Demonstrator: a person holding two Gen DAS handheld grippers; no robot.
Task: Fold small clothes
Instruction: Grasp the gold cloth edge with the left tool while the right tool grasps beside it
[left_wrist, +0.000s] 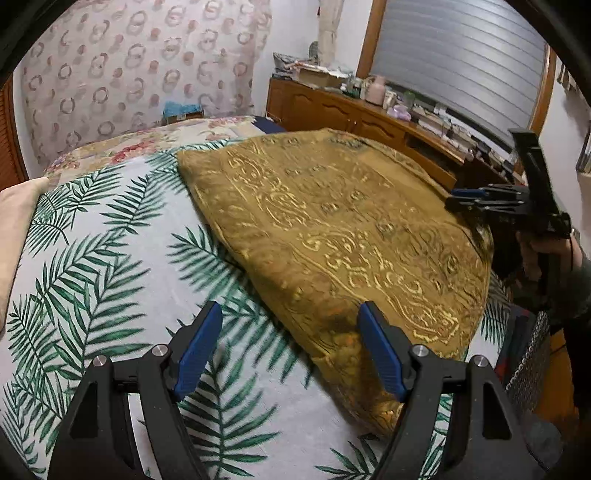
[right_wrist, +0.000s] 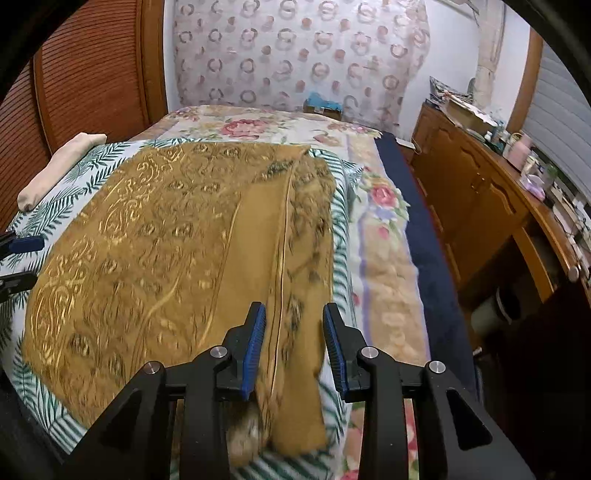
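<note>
A golden-brown garment (left_wrist: 332, 229) with shiny gold scroll patterns lies spread flat on the bed. In the right wrist view the garment (right_wrist: 147, 240) has its right side folded over along a seam, showing a plain lining strip (right_wrist: 255, 236). My left gripper (left_wrist: 290, 308) is open wide above the garment's near left corner, with nothing between its pads. My right gripper (right_wrist: 293, 308) is open over the folded edge; the fold runs between the blue pads, which do not press on it. Each gripper also shows in the other's view: the right gripper (left_wrist: 458, 197) and the left gripper (right_wrist: 20, 260).
The garment rests on a white sheet with green palm leaves (left_wrist: 110, 240) over a floral blanket (right_wrist: 380, 229). A rolled cream cloth (right_wrist: 55, 166) lies at the bed's left edge. A cluttered wooden sideboard (right_wrist: 472, 206) runs along the right. A hand (left_wrist: 535, 258) holds the right gripper.
</note>
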